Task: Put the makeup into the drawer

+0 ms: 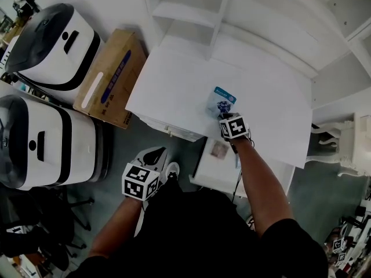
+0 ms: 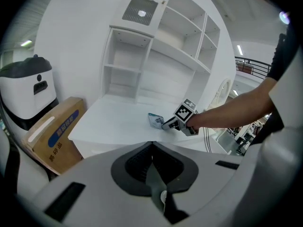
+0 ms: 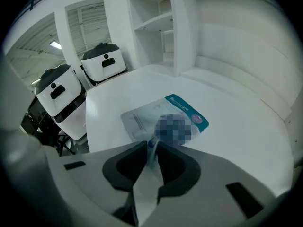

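Observation:
A flat makeup packet (image 1: 220,102) with a teal top lies on the white desk (image 1: 174,86), near its front edge. My right gripper (image 1: 225,116) is at the packet's near edge. In the right gripper view the packet (image 3: 163,117) runs up between the jaws of that gripper (image 3: 151,150), which are shut on its edge. Below the desk front an open white drawer (image 1: 204,175) holds a small pale item (image 1: 219,149). My left gripper (image 1: 153,157) hangs over the floor left of the drawer, jaws shut and empty (image 2: 151,161). The left gripper view also shows the packet (image 2: 155,120).
A white shelf unit (image 1: 232,10) stands on the back of the desk. A cardboard box (image 1: 110,77) leans at the desk's left, beside two white and black machines (image 1: 52,45) (image 1: 40,138). A white chair (image 1: 348,149) is at the right.

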A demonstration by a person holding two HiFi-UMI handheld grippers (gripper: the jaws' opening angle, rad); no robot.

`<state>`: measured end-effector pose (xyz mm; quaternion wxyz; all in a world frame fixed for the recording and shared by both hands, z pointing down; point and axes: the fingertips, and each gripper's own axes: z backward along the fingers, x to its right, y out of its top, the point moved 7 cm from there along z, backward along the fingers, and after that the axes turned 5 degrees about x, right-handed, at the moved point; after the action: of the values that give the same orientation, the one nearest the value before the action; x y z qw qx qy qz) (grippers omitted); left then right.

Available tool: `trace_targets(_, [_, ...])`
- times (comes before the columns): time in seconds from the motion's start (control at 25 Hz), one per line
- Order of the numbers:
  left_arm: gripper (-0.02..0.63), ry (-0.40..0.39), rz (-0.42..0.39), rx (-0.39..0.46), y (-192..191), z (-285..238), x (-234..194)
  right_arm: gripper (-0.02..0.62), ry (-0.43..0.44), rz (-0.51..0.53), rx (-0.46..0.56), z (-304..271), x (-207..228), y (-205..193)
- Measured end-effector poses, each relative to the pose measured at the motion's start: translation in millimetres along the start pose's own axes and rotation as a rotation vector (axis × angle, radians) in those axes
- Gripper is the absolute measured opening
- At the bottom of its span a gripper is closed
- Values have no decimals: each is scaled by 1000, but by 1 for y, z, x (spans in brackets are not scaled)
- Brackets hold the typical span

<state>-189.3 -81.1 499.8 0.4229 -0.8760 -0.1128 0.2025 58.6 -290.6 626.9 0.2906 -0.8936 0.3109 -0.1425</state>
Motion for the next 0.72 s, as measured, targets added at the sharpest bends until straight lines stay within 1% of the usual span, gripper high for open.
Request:
trace_targets(0.08, [11, -5, -3, 2, 0, -1, 1, 63, -8, -1, 4, -1, -5, 0])
trace_targets(0.16, [11, -11, -8, 4, 2, 0, 2, 49, -17, -20, 10, -1, -6, 0])
trace_targets(0.24, [11, -14, -11, 5, 3, 1, 2, 43, -22, -36, 16, 0, -6, -1])
trace_targets(0.52, [11, -24, -24, 0, 2, 2, -1, 31, -29, -41, 36, 11, -7, -5])
trace_targets(0.72, [11, -64, -50, -5, 6, -5, 6, 31, -20, -76, 90, 32, -12, -13])
